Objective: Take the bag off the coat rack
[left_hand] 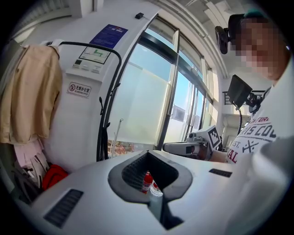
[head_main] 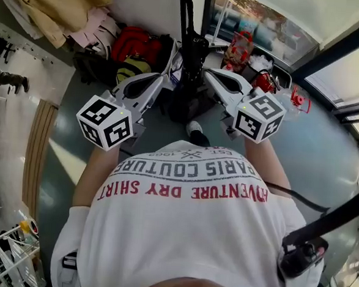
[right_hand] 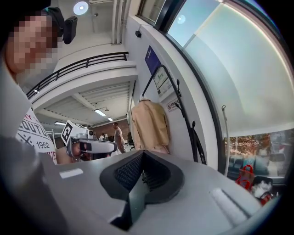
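No bag plainly hangs on the coat rack (left_hand: 110, 87), which carries a beige coat (left_hand: 30, 92). Red and black bags (head_main: 137, 48) lie at its foot. Nothing is lifted yet, it seems. The left gripper (left_hand: 148, 156) and right gripper (right_hand: 143, 156) are closed, holding nothing. The shirt (head_main: 188, 189) reads "PARIS COUTURE", "ADVENTURE DRY SHIRT".

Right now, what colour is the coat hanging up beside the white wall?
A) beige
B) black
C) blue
A: the coat hanging at the end of the black rack is plainly beige, with no blue or black coat there.
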Motion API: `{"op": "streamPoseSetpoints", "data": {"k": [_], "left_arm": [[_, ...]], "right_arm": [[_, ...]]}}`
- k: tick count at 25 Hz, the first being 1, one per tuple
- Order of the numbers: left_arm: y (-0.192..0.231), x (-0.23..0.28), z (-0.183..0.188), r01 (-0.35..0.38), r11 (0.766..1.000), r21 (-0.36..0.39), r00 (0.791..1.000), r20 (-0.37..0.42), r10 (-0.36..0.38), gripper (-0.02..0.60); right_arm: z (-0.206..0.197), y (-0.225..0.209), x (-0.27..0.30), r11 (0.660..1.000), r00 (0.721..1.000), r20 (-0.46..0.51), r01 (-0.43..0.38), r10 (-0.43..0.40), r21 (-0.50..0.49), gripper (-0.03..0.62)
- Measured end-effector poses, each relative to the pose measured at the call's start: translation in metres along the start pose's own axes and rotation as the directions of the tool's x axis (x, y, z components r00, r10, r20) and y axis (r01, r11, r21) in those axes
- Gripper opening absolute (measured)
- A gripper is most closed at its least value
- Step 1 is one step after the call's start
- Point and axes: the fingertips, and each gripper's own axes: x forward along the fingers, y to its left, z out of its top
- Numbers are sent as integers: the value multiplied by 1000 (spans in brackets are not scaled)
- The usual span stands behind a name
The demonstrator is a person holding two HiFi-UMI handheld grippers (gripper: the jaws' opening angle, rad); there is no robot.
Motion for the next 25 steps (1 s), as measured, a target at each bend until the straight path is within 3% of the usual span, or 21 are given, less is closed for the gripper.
{"op": "streamPoseSetpoints", "data": {"k": [6, 10, 15, 19, 25], "left_arm": [[51, 80, 1, -39, 998, -56, 998, -51, 36, 3], [71, 109, 7, -54, 996, -76, 996, -69, 49, 3], [89, 121, 9, -79, 993, -90, 995, -68, 73, 3], [101, 118, 11, -99, 990, -102, 993, -72, 92, 3], [123, 115, 22, -135, 985, -110, 990, -56, 129, 3]], "right_arm": [[-3, -85, 46, 999, 998, -59, -35, 37, 36, 2], [-1, -117, 65, 997, 996, -74, -54, 58, 64, 2], [-1, -135, 83, 997, 993, -99, -64, 69, 52, 2], [4, -150, 98, 1000, 993, -116, -16, 17, 7, 2], [23, -178, 134, 998, 993, -121, -8, 1, -57, 12]]}}
